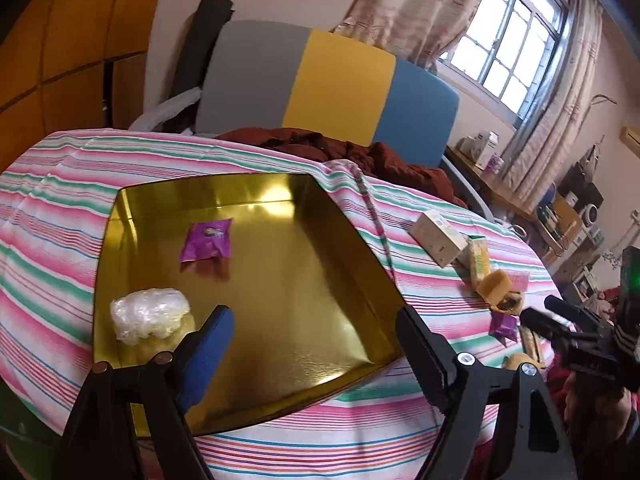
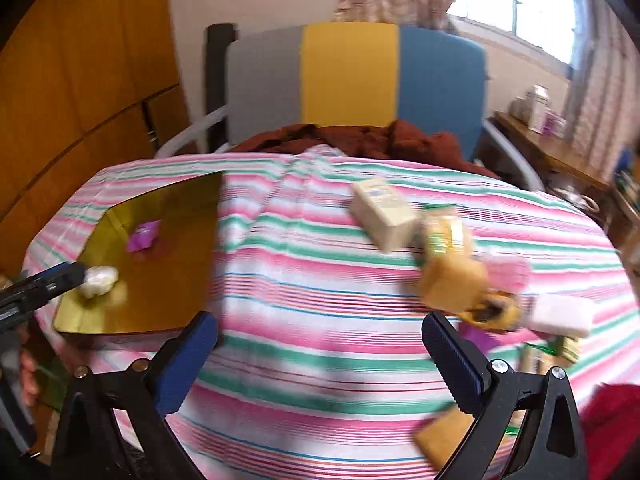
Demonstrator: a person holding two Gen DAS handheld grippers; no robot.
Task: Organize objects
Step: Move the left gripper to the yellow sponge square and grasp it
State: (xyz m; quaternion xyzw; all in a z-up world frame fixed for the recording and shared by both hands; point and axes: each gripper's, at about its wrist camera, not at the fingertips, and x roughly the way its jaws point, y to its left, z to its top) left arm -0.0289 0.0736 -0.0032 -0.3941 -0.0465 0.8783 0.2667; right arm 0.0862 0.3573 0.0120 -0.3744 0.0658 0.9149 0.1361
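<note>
Both grippers gape, holding nothing: left gripper point(image 1: 316, 332) over gold tray point(image 1: 320, 216); right gripper point(image 2: 320, 344) above striped cloth point(image 2: 304, 280).

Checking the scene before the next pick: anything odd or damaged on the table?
One snack in the pile right of the gold tray looks torn open, dark filling showing. The striped tablecloth is bunched at the far edge.

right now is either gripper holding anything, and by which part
Nothing is held. The left gripper is open over the gold tray; the right gripper is open above the striped cloth.
</note>
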